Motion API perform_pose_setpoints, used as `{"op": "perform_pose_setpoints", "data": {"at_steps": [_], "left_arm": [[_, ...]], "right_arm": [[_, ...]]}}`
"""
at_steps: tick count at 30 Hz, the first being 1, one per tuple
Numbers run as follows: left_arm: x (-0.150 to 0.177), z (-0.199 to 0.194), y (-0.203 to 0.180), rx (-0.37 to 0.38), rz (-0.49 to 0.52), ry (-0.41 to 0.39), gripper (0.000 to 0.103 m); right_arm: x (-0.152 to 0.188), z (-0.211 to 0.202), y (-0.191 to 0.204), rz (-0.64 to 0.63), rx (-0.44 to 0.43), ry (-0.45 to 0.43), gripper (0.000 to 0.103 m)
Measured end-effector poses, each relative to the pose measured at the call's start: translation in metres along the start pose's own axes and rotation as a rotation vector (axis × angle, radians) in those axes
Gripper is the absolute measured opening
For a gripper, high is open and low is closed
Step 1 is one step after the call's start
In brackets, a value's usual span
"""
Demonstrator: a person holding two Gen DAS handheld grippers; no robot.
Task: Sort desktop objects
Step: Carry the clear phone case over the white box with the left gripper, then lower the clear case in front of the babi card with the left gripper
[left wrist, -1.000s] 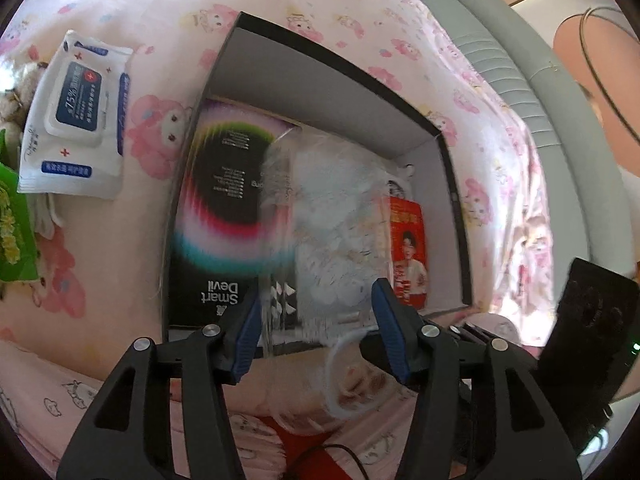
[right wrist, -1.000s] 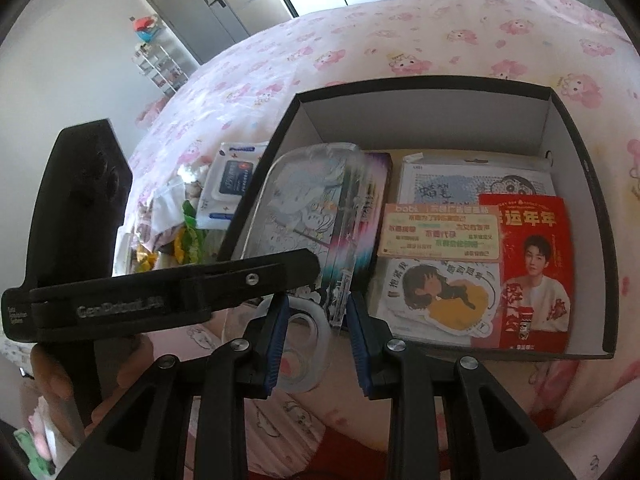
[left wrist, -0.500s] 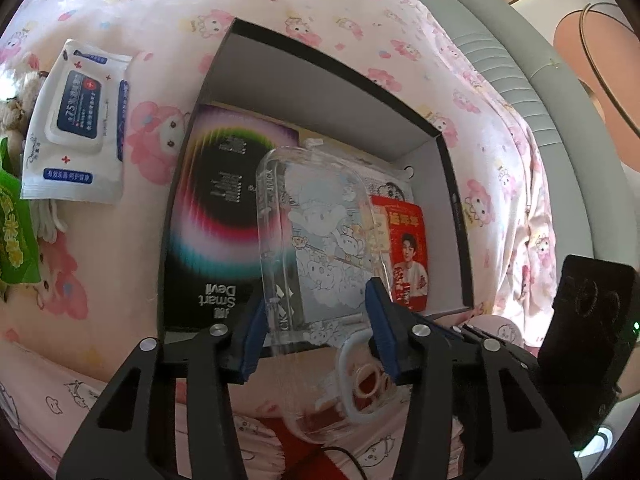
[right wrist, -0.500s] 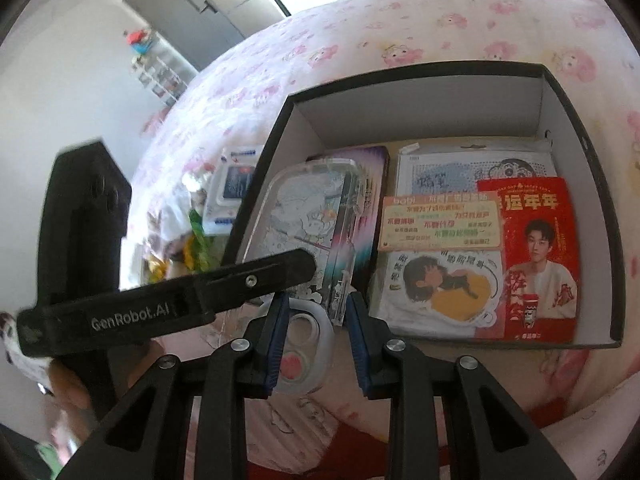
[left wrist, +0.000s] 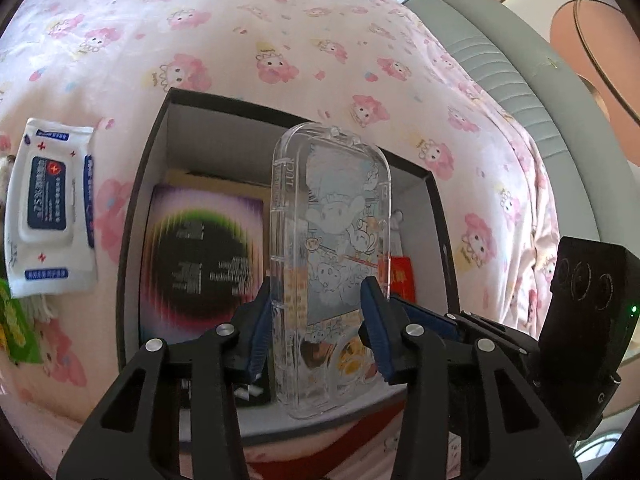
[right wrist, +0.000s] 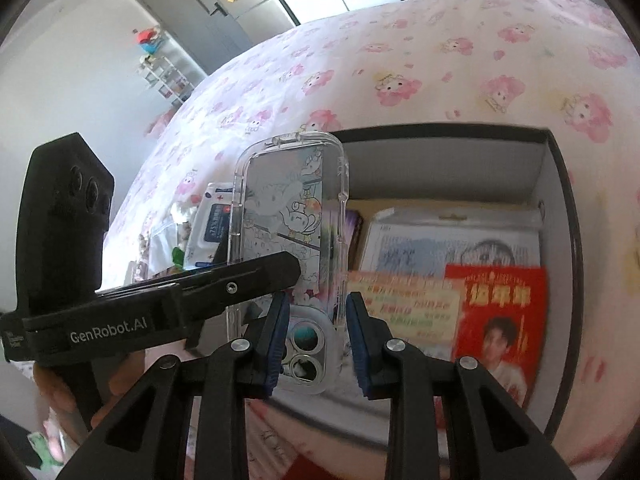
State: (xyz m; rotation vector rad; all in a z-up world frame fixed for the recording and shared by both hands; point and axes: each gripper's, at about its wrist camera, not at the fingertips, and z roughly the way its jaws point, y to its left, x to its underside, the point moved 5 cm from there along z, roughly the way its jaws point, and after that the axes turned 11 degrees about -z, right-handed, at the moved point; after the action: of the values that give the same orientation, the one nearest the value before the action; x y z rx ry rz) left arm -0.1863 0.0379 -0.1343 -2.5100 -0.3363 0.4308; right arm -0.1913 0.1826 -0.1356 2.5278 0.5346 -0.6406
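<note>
The left gripper (left wrist: pixel 318 320) has its blue pads on the two long edges of a clear phone case (left wrist: pixel 330 264), low on its length; its jaws have just been closing and the case now stands between them, pinched at the sides. The right gripper (right wrist: pixel 316 344) is at its tightest, its pads (right wrist: pixel 276 340) clamped across the camera end of the same case (right wrist: pixel 288 232), where the lens rings show between the fingers. So both grippers hold the case at once, lifted upright and tilted slightly, above the near wall of a black box (left wrist: pixel 132 208).

The case is transparent with a cartoon print, its top end with a small tab pointing up and away from both cameras. Behind and below it the box lies open on a pink cartoon-print sheet (left wrist: pixel 248 40). Inside the box, on the left in the left wrist view, lies a dark packet with a rainbow ring (left wrist: pixel 200 260); on the other side is a red card (right wrist: pixel 500 312) bearing a portrait, with a yellow-orange slip (right wrist: pixel 404 300) just beside it and a pale printed sheet (right wrist: pixel 448 240) behind.

Outside the box, a white wipes pack (left wrist: pixel 50 212) rests on the sheet. A hand (right wrist: pixel 120 380) grips the left gripper's handle.
</note>
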Motion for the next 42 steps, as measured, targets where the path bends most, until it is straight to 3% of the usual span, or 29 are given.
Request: {"op": "perform_pose_setpoints", "data": {"at_steps": [4,13,18,25,32,36,42], "left_arm": [[-0.005,0.018,0.000,-0.017,-0.009,0.025,0.041],[0.012,0.055,0.005,-0.077,-0.011,0.083,0.041],[0.017,0.054,0.010,-0.112,-0.006,0.085,0.040],[0.029,0.062,0.012,-0.219,0.045,0.102,0.042],[0.035,0.068,0.015,-0.241,0.041,0.110,0.042],[0.037,0.067,0.017,-0.251,0.043,0.107,0.044],[0.032,0.066,0.026,-0.332,0.051,0.082,0.040]], "right_arm": [[-0.002,0.010,-0.015,0.002,-0.016,0.002,0.026],[0.028,0.028,-0.040,0.107,-0.035,0.059,0.026],[0.031,0.035,-0.032,0.079,-0.015,0.080,0.026],[0.042,0.049,-0.020,0.014,0.019,0.141,0.026],[0.046,0.054,-0.008,-0.025,0.014,0.157,0.026],[0.048,0.052,-0.013,0.000,-0.002,0.169,0.026],[0.048,0.030,-0.038,0.055,0.012,0.162,0.028]]}}
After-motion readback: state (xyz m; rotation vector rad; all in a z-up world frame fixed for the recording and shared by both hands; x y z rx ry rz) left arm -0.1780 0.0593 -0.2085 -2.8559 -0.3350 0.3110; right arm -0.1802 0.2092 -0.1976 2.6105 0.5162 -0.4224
